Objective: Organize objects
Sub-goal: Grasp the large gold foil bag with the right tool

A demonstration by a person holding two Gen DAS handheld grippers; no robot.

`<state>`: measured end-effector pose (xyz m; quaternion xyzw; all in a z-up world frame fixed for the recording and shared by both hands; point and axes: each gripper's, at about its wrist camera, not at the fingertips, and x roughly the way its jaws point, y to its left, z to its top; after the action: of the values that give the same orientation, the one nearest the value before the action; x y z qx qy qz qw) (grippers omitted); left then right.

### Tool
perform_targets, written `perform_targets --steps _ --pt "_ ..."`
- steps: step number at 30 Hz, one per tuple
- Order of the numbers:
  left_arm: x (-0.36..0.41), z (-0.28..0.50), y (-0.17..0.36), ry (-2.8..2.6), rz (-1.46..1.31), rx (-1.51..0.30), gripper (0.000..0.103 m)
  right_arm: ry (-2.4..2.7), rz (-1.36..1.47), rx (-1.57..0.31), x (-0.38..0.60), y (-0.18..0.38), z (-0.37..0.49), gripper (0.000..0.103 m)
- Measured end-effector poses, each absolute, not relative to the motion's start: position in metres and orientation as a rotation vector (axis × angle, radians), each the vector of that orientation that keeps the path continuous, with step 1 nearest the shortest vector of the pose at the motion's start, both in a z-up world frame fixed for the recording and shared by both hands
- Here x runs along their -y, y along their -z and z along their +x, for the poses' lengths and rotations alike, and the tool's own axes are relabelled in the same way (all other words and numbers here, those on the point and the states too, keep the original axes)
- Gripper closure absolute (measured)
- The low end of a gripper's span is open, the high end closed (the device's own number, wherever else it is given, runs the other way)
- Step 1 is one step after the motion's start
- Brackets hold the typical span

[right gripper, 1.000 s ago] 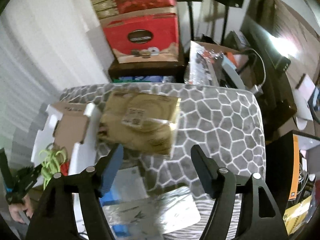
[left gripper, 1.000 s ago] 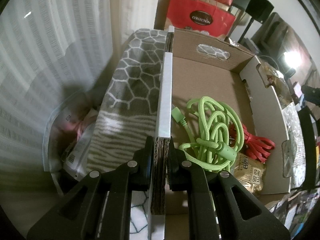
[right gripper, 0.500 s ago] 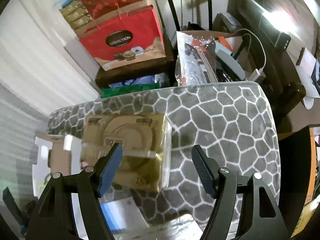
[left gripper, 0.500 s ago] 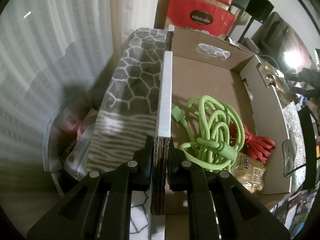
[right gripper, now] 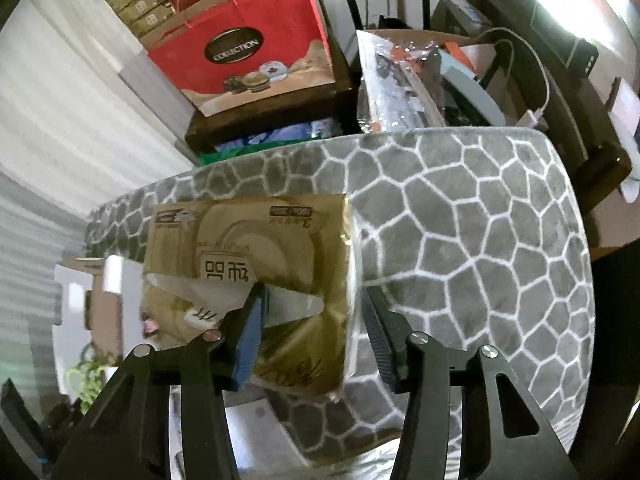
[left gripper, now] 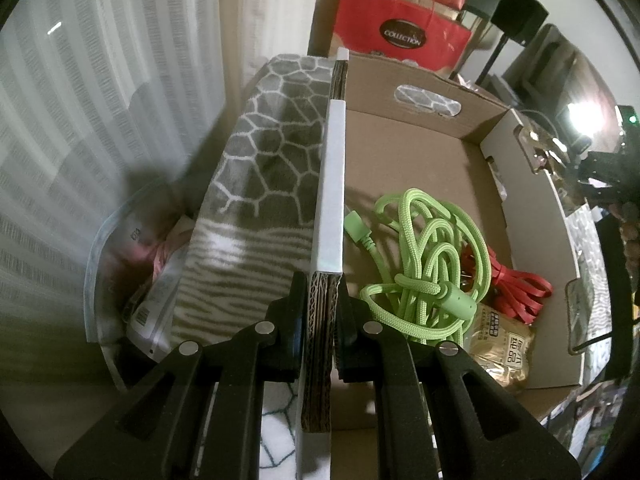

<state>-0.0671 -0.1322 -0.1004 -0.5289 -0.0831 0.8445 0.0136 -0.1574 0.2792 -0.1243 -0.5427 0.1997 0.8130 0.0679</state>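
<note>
Fingers (left gripper: 294, 328) of the left gripper (left gripper: 319, 332): clamped on the corrugated side wall of the cardboard box (left gripper: 404, 160), pointing steeply down. Fingers (right gripper: 250, 336) of the right gripper (right gripper: 314, 338): partly apart, jaws have just been closing, with the gold tissue pack (right gripper: 256, 280) between them; the left pad sits against the pack's top face, the right pad just beside its edge; a firm grip cannot be told. Gripper angled steeply down.

Box contents, near to far: second gold packet (left gripper: 502, 350) in the near corner; green cord (left gripper: 424, 264), coiled, partly over it; red bands (left gripper: 520, 286) beyond the coil, by the right wall; bare cardboard floor; far wall with handle cut-out.

Support: grey blanket (right gripper: 472, 240), honeycomb pattern, under box and pack.

Left of box: clear plastic bags (left gripper: 132, 280) wedged against a striped curtain (left gripper: 80, 100).

Beyond: red gift bag (right gripper: 248, 52) marked COLLECTION, stacked cartons, bagged clutter with a white cable (right gripper: 536, 72).
</note>
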Motion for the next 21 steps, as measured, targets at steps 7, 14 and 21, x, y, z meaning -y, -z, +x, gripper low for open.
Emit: perform_targets --steps 7,14,21 --pt "0.133 -0.067 0.101 -2.622 -1.645 0.257 0.093 -2.443 -1.613 -0.599 -0.281 0.129 -0.159 0.067" --pt "0.131 -0.067 0.1 -2.62 -1.65 0.259 0.093 -2.49 -1.528 -0.632 -0.289 0.111 -0.157 0.087" --pt "0.131 -0.067 0.101 -2.619 -1.651 0.255 0.093 -2.548 -1.443 -0.664 -0.286 0.076 -0.151 0.09"
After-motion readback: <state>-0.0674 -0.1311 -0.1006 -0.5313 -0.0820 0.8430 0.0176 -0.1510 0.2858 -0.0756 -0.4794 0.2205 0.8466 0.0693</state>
